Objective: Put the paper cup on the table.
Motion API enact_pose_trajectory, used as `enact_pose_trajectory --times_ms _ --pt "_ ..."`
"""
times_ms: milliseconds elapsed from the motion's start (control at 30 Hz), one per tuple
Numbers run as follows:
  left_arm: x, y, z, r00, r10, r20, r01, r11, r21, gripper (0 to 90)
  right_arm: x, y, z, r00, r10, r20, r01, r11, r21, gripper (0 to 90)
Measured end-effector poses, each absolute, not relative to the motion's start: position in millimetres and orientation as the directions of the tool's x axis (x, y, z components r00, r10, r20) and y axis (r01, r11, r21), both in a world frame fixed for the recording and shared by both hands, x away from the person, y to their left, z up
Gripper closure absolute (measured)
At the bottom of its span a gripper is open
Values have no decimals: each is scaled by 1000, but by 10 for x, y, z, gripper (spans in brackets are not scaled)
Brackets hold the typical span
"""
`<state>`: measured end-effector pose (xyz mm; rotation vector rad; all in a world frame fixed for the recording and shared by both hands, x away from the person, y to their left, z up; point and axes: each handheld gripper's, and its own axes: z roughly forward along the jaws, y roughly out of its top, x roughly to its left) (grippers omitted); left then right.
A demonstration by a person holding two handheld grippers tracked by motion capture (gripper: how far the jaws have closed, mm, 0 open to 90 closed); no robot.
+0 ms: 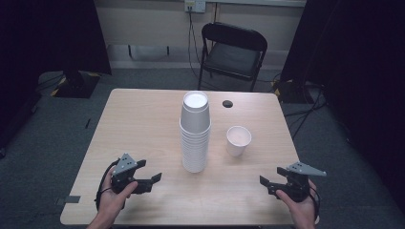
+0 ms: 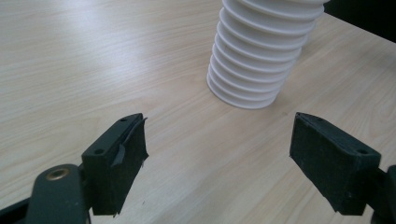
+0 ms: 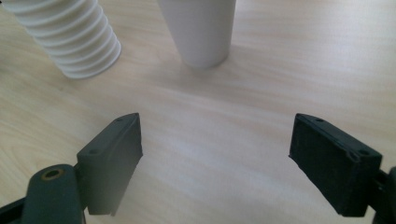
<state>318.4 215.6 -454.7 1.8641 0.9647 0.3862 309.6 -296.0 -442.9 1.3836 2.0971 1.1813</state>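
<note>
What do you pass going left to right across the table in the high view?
Left gripper → cup stack → single cup → right gripper.

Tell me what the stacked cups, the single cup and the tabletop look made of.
Stack of cups: probably foam, matte white with thick rolled rims. Single cup: apparently the same matte white foam, standing mouth up. Table: pale wood-grain surface, likely laminate, with a soft sheen under the light.
</note>
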Motion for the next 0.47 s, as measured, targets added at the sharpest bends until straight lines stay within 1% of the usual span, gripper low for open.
enact_pose_trajectory --times_ms 67,133,200,333,467 --pt "3174 2181 -4556 639 758 -134 449 -226 865 184 3043 -2976 -4483 -444 886 134 579 170 797 167" --pt "3145 2239 -4586 625 769 -137 446 -207 870 184 3015 -2991 -4518 -437 892 115 581 183 793 168" --pt "3135 2271 -4588 616 777 -132 445 -205 872 184 2992 -3021 -4561 -421 899 125 590 166 790 169" --pt "3120 2308 -4601 609 783 -129 445 -202 872 184 2974 -3018 -4619 -423 899 111 598 185 780 169" --pt "3130 2339 -4605 598 793 -120 443 -202 873 184 2990 -3011 -4619 -423 900 109 587 181 789 166"
